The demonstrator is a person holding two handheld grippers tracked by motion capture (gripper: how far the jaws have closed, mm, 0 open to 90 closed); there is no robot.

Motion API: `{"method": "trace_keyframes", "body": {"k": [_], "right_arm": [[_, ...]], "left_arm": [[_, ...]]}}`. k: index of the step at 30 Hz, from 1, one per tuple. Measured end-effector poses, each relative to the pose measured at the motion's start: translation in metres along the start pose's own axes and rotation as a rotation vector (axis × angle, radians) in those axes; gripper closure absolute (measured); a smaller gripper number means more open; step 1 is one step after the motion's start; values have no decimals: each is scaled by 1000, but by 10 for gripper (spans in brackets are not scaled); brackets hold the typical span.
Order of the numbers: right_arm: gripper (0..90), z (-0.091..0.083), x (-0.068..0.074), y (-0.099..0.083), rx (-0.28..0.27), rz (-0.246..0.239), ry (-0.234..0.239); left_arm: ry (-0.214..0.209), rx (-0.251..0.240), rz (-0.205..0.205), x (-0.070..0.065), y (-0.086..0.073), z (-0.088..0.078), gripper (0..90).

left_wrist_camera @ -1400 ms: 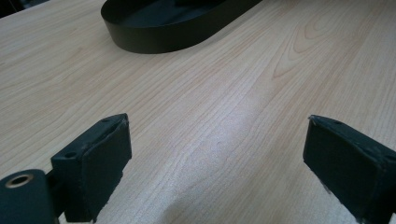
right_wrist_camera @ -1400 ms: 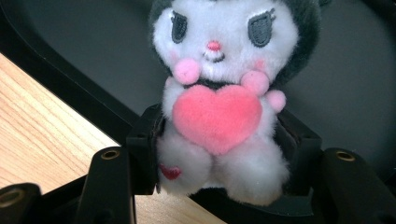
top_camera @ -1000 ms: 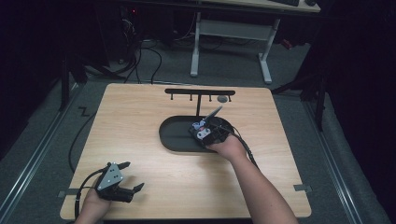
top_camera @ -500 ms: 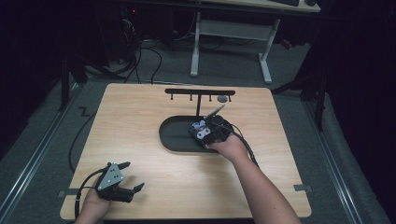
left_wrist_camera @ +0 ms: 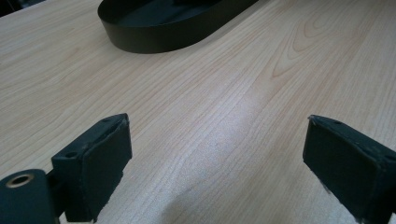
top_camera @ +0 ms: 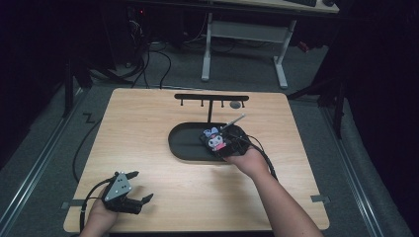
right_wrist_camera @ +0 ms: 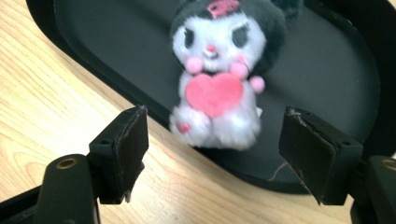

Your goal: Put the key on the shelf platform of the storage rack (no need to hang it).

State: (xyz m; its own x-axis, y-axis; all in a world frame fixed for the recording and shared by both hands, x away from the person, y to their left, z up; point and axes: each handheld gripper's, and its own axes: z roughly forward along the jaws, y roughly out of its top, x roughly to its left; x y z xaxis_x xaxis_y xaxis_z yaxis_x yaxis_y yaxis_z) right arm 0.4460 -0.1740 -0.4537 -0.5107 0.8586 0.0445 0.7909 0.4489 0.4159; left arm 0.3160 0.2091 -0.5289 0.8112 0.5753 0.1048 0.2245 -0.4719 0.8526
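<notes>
Right gripper (right_wrist_camera: 212, 154) sits at the near rim of the black oval tray (right_wrist_camera: 93, 37), its jaws parted; they have just been opening. The plush toy (right_wrist_camera: 219, 79), white-faced with a dark hood and a pink heart on its chest, lies just ahead of the jaws and roughly centred on the gap between them, its lower end close to the line of the jaw tips. Neither pad touches it: clear gaps to left and right, so the toy is not gripped. The toy rests on the tray floor near the rim closest to the jaws, somewhat blurred in the right gripper view. In the high view the right gripper (top_camera: 228, 146) is over the right end of the tray (top_camera: 185, 143), with the toy (top_camera: 213, 139) directly beyond it. A black rack (top_camera: 211, 98) with a row of pegs stands on the table (top_camera: 148, 118) farther beyond the tray. Left gripper (top_camera: 135, 189) is held low at the near left corner of the table, well apart from the tray. Its jaws stand wide open with bare wood between them; the tray's end (left_wrist_camera: 154, 37) lies well ahead of them and slightly to the left in the left gripper view.
</notes>
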Motion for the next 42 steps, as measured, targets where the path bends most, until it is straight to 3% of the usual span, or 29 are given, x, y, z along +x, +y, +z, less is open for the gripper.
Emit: {"method": "trace_keyframes", "body": {"k": [5, 9, 18, 27, 30, 39, 40, 41, 42], "right_arm": [[244, -2, -6, -13, -29, 20, 5], [246, -5, -10, -29, -83, 41, 23], [262, -8, -7, -57, -187, 9, 15], [263, -11, -6, -88, -284, 9, 11], [258, -14, -4, -107, -338, 10, -12], [224, -15, 0, -144, -419, 26, -19], [219, -15, 3, -159, -458, 33, -40], [219, -15, 3, -159, -458, 33, -40], [227, -15, 10, -180, -540, 36, -78]], "left_arm": [[1, 4, 1, 0, 0, 0, 85], [0, 12, 2, 0, 0, 1, 85], [0, 18, 7, -2, -1, 2, 85], [0, 17, 5, -2, -1, 2, 85], [0, 19, 9, -2, -1, 2, 85], [-1, 21, 13, -3, 0, 1, 85], [-3, 21, 16, -4, 1, 2, 85], [-3, 21, 16, -4, 1, 2, 85], [-4, 19, 17, -5, 1, 2, 84]]}}
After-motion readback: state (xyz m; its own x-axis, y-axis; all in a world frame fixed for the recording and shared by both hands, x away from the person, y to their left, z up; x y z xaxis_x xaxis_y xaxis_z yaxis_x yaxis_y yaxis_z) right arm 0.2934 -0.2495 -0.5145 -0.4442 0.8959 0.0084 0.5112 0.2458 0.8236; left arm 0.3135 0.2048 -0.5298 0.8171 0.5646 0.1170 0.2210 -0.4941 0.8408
